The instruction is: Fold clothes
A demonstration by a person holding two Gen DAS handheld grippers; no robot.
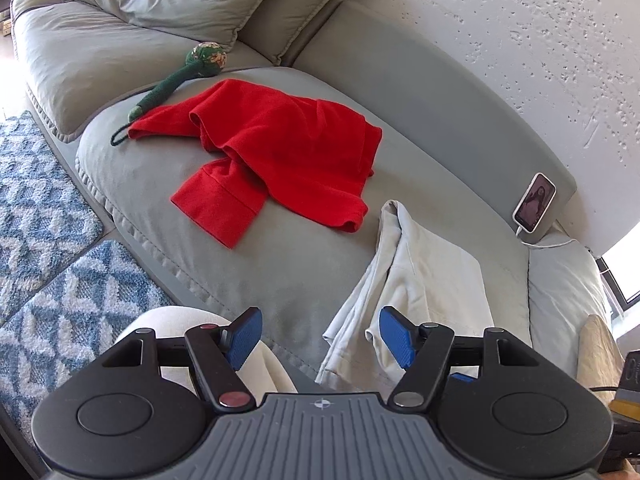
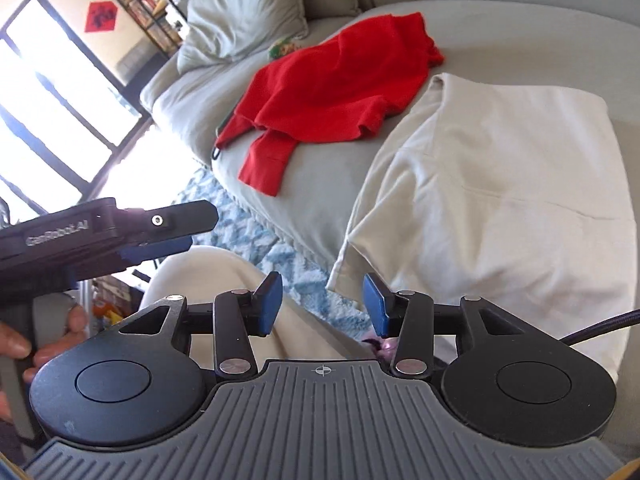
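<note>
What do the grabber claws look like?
Each claw, left and right, has two blue textured pads on black hinged arms, round black discs and a grey ribbed base. The left one's black body carries white lettering.

Matt grey cloth covers the sofa (image 1: 304,264), where a soft red knit garment (image 1: 280,152) lies beside smooth, pale woven cloth (image 1: 424,280).
</note>
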